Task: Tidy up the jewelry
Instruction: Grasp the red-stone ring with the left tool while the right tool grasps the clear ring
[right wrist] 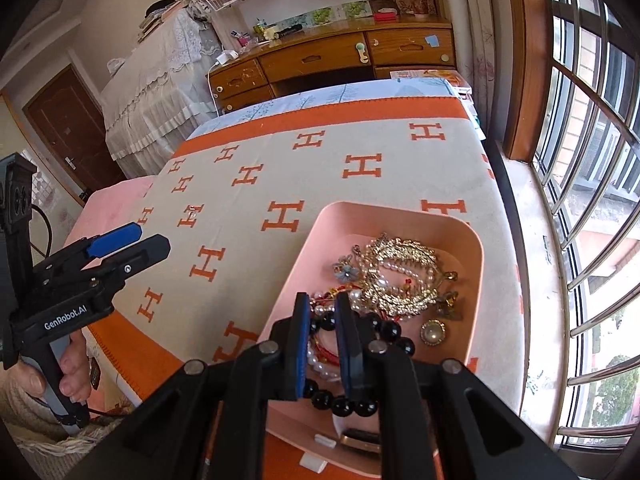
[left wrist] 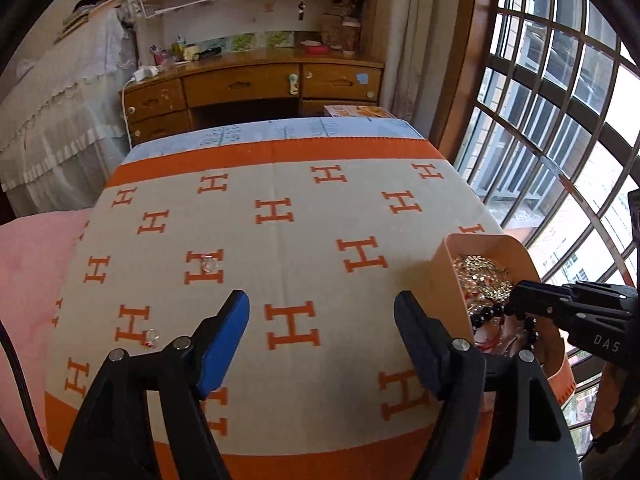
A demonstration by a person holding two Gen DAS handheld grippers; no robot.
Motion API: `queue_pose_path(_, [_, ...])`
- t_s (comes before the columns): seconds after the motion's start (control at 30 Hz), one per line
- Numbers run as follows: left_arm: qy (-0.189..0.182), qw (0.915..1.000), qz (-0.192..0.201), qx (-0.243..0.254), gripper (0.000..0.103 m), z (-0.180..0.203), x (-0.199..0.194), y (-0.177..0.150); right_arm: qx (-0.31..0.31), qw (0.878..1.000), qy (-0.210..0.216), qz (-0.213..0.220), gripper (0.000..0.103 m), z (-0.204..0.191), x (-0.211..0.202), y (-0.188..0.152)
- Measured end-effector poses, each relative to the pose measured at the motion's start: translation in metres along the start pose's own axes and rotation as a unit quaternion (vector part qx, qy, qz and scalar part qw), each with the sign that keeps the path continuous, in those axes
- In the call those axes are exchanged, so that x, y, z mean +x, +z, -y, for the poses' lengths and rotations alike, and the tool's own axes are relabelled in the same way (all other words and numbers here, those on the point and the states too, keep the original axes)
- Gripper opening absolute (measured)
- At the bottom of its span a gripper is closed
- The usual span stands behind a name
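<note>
A pink tray [right wrist: 476, 264] sits on the orange-and-cream H-patterned blanket [right wrist: 320, 168] and holds gold brooches [right wrist: 400, 276], pearls and a black bead bracelet [right wrist: 392, 330]. My right gripper [right wrist: 323, 312] is inside the tray, its jaws nearly closed around the black bead bracelet. The tray also shows in the left wrist view [left wrist: 484, 244], with the right gripper [left wrist: 516, 300] over it. My left gripper [left wrist: 320, 312] is open and empty above the blanket. Two small clear pieces lie on the blanket: one [left wrist: 209, 263] ahead, one [left wrist: 152, 336] near the left finger.
A wooden desk with drawers [left wrist: 256, 88] stands beyond the bed. A barred window [left wrist: 560, 140] runs along the right. A pink pillow [left wrist: 28, 264] lies to the left of the blanket. A lace-covered piece of furniture [right wrist: 160, 80] stands at the far left.
</note>
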State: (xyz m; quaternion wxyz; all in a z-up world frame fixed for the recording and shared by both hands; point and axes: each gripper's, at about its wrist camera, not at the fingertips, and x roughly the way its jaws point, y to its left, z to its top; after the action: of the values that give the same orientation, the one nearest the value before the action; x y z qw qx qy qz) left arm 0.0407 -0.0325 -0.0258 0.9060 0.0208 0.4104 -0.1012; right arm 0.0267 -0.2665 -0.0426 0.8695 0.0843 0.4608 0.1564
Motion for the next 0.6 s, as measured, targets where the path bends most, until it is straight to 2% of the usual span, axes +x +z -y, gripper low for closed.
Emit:
queue_pose_path(0.23, [0.049, 0.9985, 0.017, -0.019, 0.076, -0.041, -0.012, -0.014, -0.025, 0.999, 0.024, 0.006, 0.013, -0.037, 0.004, 0.011])
queue_pose_path(0.43, [0.074, 0.9958, 0.01, -0.053, 0.085, -0.086, -0.01, -0.031, -0.049, 0.998, 0.042, -0.009, 0.013, -0.074, 0.025, 0.017])
queue_pose_path(0.6, [0.096, 0.992, 0.002, -0.082, 0.086, -0.125, -0.002, -0.048, -0.073, 0.996, 0.052, -0.026, 0.013, -0.105, 0.047, 0.019])
